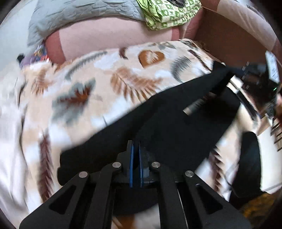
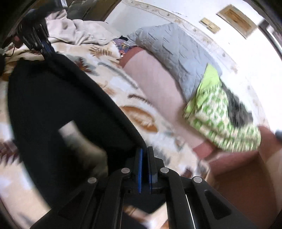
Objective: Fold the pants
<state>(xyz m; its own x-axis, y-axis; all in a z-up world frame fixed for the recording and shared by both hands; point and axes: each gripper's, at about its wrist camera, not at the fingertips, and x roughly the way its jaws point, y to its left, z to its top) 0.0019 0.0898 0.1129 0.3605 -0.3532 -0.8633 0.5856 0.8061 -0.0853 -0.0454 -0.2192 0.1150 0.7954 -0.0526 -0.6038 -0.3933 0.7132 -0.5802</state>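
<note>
Black pants [image 1: 158,123] hang stretched between my two grippers above a leaf-patterned bedspread [image 1: 88,84]. My left gripper [image 1: 135,146] is shut on one end of the pants' edge. My right gripper [image 2: 144,151] is shut on the other end of the pants [image 2: 61,96]. In the left wrist view the right gripper [image 1: 229,75] shows at the far right, gripping the cloth. In the right wrist view the left gripper [image 2: 46,50] shows at the upper left, also gripping it. A pale tag [image 1: 197,104] shows on the pants. Both views are blurred.
A grey quilt [image 1: 84,15] and a green patterned cloth [image 1: 169,15] lie at the far side of the bed. A pink sheet [image 1: 109,37] shows under them. A brown cardboard box [image 1: 229,38] stands at the right. A crumpled beige cloth [image 2: 79,33] lies beyond the left gripper.
</note>
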